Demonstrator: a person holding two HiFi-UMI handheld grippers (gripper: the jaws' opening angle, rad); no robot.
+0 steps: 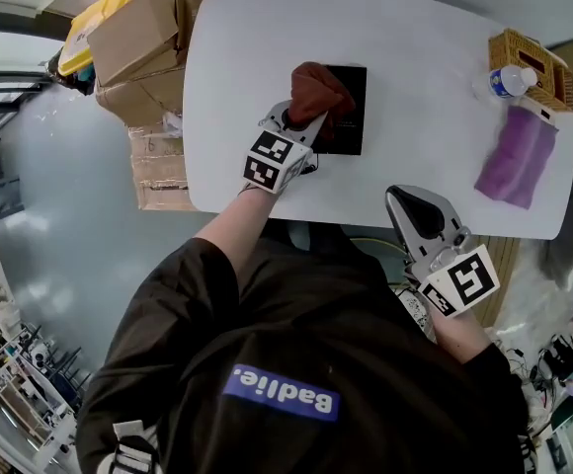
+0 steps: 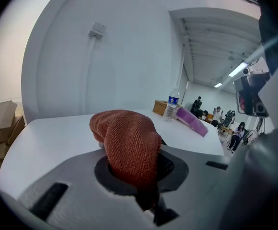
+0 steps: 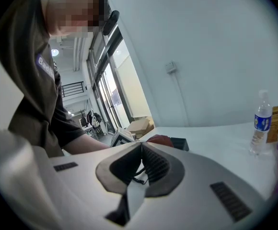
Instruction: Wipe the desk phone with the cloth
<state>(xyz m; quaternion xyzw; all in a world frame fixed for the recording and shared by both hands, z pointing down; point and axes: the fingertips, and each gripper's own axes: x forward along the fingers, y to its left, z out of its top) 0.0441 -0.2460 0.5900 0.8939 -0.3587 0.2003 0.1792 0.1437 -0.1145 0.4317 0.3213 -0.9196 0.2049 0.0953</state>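
A black desk phone (image 1: 346,112) lies flat near the middle of the white table (image 1: 415,47). My left gripper (image 1: 306,126) is shut on a rust-red cloth (image 1: 316,92), which bunches over the phone's left part. In the left gripper view the cloth (image 2: 129,145) fills the jaws and hides the phone. My right gripper (image 1: 415,210) hangs at the table's near edge, right of the phone, shut and empty. From the right gripper view the phone (image 3: 179,143) and the cloth (image 3: 159,140) show far off beyond the closed jaws.
A purple cloth (image 1: 516,156), a water bottle (image 1: 511,80) and a wicker basket (image 1: 533,62) sit at the table's right end. Cardboard boxes (image 1: 133,38) stand beside the left end. People are at desks far off in the left gripper view.
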